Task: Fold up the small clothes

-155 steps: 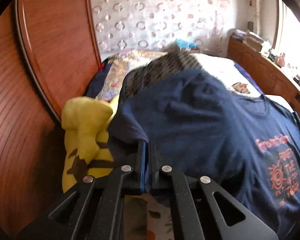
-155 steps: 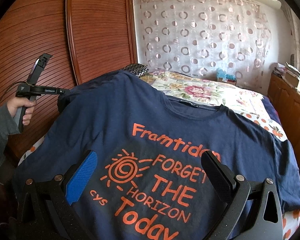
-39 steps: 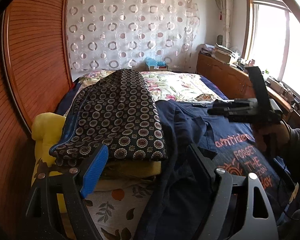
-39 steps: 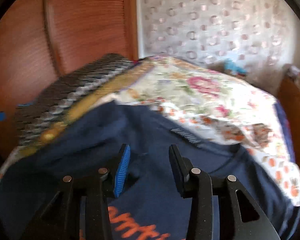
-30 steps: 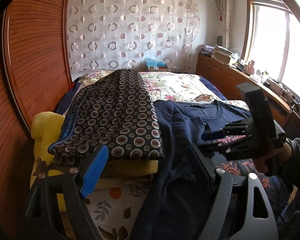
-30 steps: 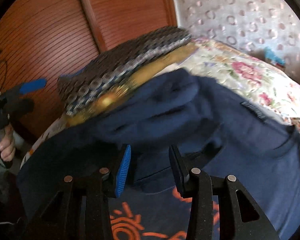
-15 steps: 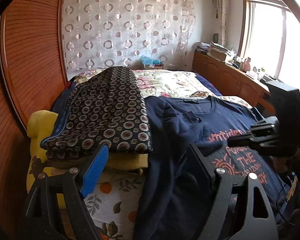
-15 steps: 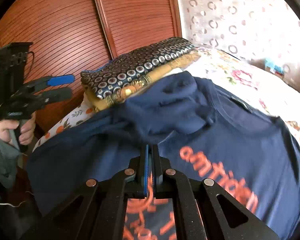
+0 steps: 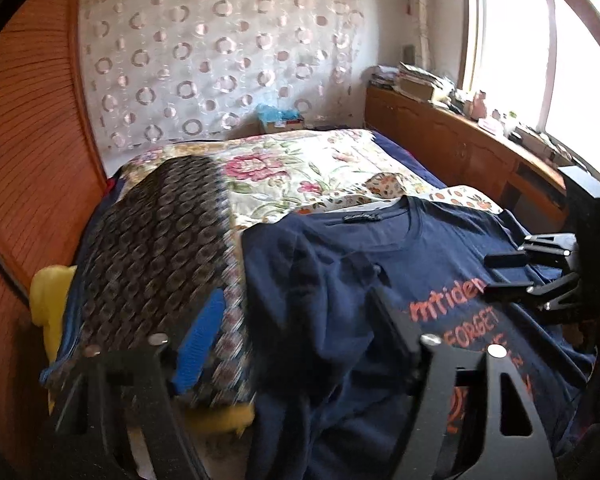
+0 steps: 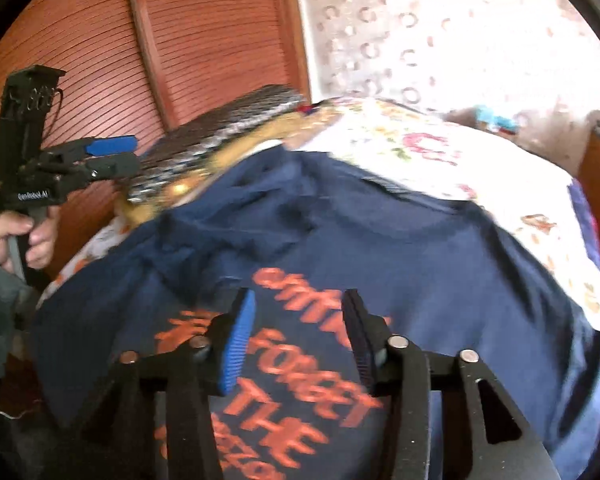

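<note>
Over the navy T-shirt (image 10: 440, 264), left sleeve folded in, both my grippers — left (image 9: 296, 336), right (image 10: 298, 332) — hung released, the left narrowing, the right widening; next, the right sleeve.

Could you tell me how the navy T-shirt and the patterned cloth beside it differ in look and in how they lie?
The T-shirt is plain navy with orange lettering; the patterned cloth is dark, covered in small rings. The T-shirt lies spread on the bed with one side folded inward and rumpled; the cloth is a neat folded stack resting on a yellow layer. Both lie side by side on the bed, untouched by either gripper.
</note>
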{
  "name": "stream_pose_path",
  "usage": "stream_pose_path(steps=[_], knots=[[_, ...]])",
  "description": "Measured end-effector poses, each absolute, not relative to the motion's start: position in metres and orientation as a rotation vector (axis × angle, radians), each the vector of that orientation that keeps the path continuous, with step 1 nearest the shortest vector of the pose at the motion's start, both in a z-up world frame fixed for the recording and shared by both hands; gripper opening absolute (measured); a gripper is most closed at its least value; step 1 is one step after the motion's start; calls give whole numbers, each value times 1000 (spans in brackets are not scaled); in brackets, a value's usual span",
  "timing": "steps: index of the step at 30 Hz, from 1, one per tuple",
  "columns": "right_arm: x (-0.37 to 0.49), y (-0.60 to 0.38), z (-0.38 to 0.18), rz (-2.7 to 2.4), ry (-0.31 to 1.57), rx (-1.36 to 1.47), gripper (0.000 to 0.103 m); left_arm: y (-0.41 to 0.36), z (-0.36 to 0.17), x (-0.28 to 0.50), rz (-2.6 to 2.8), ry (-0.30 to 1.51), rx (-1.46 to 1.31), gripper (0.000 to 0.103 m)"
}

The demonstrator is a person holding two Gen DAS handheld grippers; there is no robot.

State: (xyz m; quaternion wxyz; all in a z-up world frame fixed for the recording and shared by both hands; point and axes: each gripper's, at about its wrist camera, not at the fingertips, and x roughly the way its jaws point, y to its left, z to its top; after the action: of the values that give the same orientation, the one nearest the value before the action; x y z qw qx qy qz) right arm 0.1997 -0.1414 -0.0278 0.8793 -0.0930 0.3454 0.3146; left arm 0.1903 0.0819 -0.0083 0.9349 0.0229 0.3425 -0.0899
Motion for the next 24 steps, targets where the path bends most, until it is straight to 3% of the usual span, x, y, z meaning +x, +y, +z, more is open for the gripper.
stream_pose_path(steps=[3,8,13,24], knots=[[201,-175,-26,544,709,-206,51,70,-11,214,-198,732,78,60],[210,-222,-38,455,759,-205,52,48,-29,259,-185,825,137,59],[222,-242,-52,388,789,-228,64,42,-49,297,-138,907,162,51],[240,-237,-55,388,823,-230,64,37,-81,326,-45,1050,255,48]])
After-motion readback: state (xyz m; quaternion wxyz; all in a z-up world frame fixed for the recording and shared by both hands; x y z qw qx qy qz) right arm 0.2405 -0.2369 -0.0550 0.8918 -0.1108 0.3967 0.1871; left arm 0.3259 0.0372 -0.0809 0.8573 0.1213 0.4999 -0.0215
